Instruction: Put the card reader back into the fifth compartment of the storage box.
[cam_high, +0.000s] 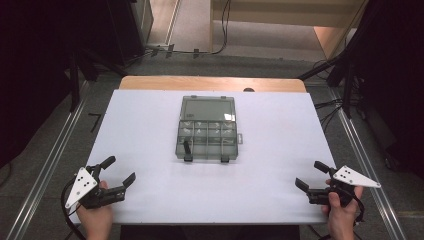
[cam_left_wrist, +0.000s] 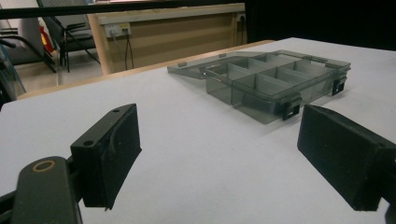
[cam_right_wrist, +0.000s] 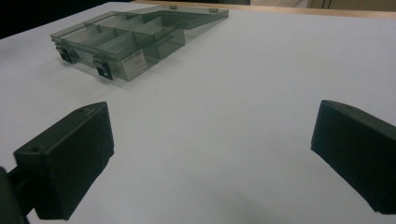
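**Open organiser box at mid-counter, my two tools wide open at the near corners**

A smoky, see-through plastic organiser box (cam_high: 207, 129) lies flat on the white counter (cam_high: 140, 125), about midway between the left and right edges and somewhat closer to the far edge than to me. Its lid (cam_high: 208, 108) is swung fully back and lies flat on the counter on the far side, joined to the tray by its hinge. The tray is split by thin walls into rows of small compartments; pale small items sit in several of them, too small for me to identify. Two dark latches (cam_high: 188, 158) hang on the tray's near wall. A small tab sticks out from its right side.

My left tool (cam_high: 121, 170) is near the counter's near-left corner, held in my left hand (cam_high: 95, 215). Its two black jaws stand wide apart with nothing between them. In the left gripper view, the box (cam_left_wrist: 275, 81) lies ahead and to the right, well apart from the jaws.

My right tool (cam_high: 311, 175) is near the near-right corner, held in my right hand (cam_high: 342, 217). Its jaws are also spread wide and hold nothing. In the right gripper view, the box (cam_right_wrist: 121, 44) lies ahead and to the left, well apart from the jaws.
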